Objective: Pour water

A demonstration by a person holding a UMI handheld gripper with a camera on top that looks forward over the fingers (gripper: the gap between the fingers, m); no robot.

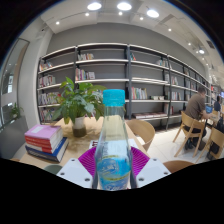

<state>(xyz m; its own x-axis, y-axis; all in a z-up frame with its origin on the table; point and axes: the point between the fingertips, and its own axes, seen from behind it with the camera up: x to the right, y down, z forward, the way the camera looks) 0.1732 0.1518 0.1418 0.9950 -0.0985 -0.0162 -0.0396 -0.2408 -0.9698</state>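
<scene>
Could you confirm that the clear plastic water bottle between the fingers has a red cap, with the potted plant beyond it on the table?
Not quite: in the gripper view the clear plastic water bottle between the fingers has a light blue cap, not red. The leafy green potted plant does stand beyond it on the wooden table.

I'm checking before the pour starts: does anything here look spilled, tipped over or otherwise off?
Nothing stands out. The water bottle is upright with its blue cap on, held between the gripper fingers. Beyond it, the potted plant stands straight and the stacked books lie flat on the table.

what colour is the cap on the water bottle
Light blue. The bottle stands between the gripper fingers in the gripper view, its cap on top.
</scene>
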